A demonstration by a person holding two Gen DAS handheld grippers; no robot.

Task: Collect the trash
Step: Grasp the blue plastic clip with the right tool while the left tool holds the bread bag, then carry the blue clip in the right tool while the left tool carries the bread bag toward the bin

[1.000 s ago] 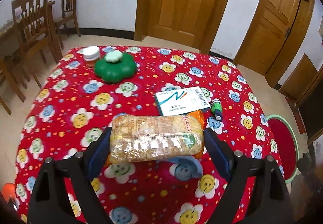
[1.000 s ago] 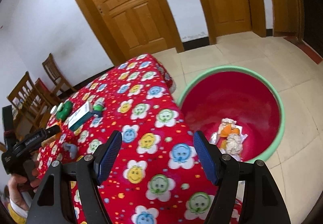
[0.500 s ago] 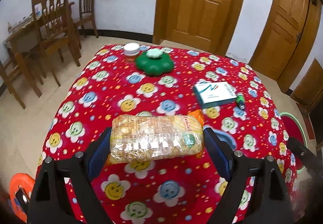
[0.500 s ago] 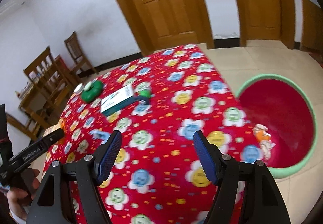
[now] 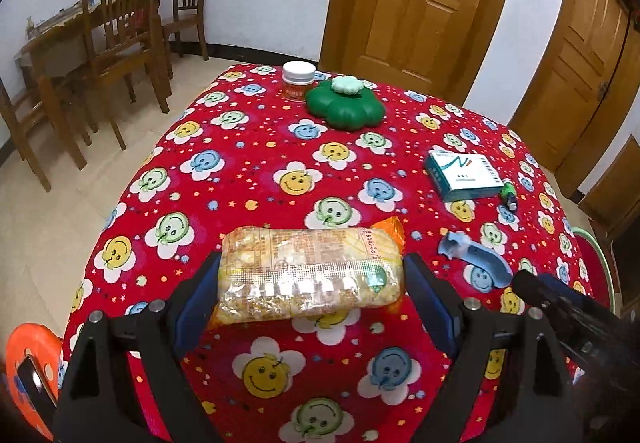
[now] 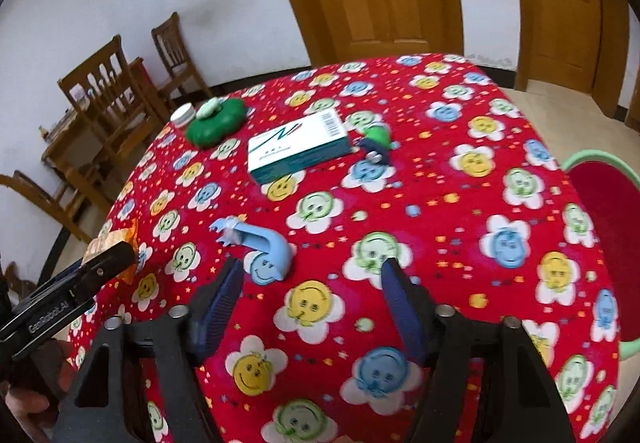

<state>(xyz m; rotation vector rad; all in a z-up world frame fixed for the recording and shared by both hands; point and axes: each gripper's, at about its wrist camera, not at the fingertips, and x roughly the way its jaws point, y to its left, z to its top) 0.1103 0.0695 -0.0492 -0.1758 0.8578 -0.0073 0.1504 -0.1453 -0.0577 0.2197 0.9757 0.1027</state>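
Observation:
My left gripper [image 5: 310,275] is shut on a clear snack packet [image 5: 308,271] with an orange end and holds it above the red flowered tablecloth [image 5: 260,147]. My right gripper [image 6: 310,283] is open and empty over the cloth. A blue plastic piece [image 6: 260,243] lies just ahead of its left finger; it also shows in the left wrist view [image 5: 476,253]. The red basin with a green rim [image 6: 604,239] stands on the floor at the right.
A white and teal box [image 6: 296,147], a small green lighter [image 6: 378,141], a green flower-shaped container [image 6: 216,121] and a white-lidded jar [image 5: 297,80] are on the table. Wooden chairs [image 5: 120,43] stand at the left. Doors are behind.
My right gripper has swung left from the basin to over the table, near the blue piece. My left gripper has drawn back from the table with the packet still held.

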